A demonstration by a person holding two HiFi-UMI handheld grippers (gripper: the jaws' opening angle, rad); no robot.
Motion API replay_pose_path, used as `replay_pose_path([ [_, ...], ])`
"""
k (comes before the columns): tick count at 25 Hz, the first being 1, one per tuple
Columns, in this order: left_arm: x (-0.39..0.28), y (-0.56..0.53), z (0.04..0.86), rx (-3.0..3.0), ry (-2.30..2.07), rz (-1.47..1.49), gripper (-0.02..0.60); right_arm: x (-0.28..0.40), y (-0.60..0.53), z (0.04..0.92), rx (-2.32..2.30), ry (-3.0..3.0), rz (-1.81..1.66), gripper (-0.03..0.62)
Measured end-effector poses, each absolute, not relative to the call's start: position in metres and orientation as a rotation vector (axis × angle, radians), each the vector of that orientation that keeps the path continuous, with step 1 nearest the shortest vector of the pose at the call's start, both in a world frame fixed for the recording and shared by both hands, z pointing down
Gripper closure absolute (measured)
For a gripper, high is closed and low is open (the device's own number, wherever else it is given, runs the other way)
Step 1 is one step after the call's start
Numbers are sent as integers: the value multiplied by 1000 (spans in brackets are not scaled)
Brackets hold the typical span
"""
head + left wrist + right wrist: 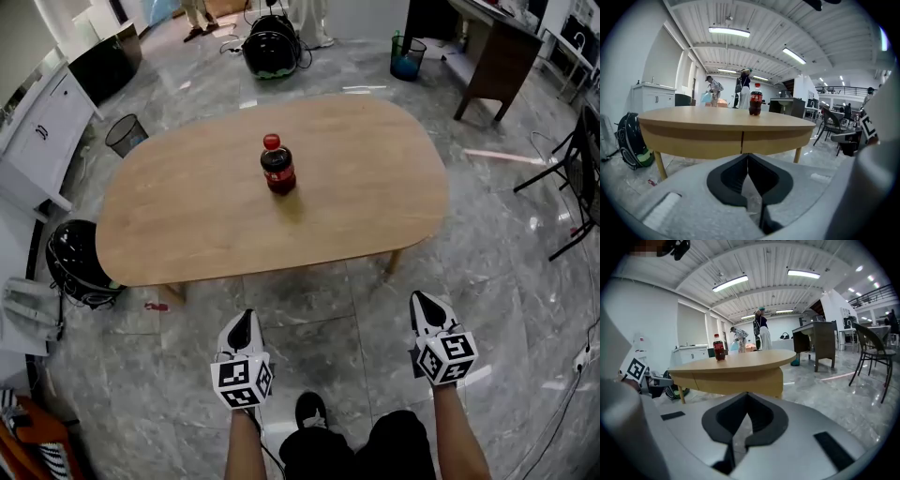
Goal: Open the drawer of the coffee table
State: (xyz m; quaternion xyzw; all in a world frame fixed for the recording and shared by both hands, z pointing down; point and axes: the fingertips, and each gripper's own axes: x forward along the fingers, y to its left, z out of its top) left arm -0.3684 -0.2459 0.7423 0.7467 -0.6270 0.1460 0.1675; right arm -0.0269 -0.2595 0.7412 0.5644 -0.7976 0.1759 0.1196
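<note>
One table (356, 187), one bottle (277, 167), two grippers (246, 316) (420, 300) — seemingly two drawers (693, 139) (776, 138).

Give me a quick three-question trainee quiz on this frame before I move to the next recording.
1. True or false: the cola bottle stands upright on the coffee table.
2. The left tongs and right tongs are: A) both shut, empty; B) both open; C) gripping the bottle.
3. Is the drawer pulled out, or flush with the table's edge?
Key: 1 true; 2 A; 3 flush, not yet opened.
</note>
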Motion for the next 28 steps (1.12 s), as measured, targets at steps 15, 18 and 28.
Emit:
replay_pose_path([
  [15,-338,-269,762,2286,-1855,403,571,-6,-290,763,1640,-2525,298,579],
  [18,-345,-248,754,2249,-1868,392,571,-4,-267,754,1618,-2599,376,579],
  [28,-319,-240,725,2246,-1870,216,571,32,-261,695,1596,-2758,429,579],
])
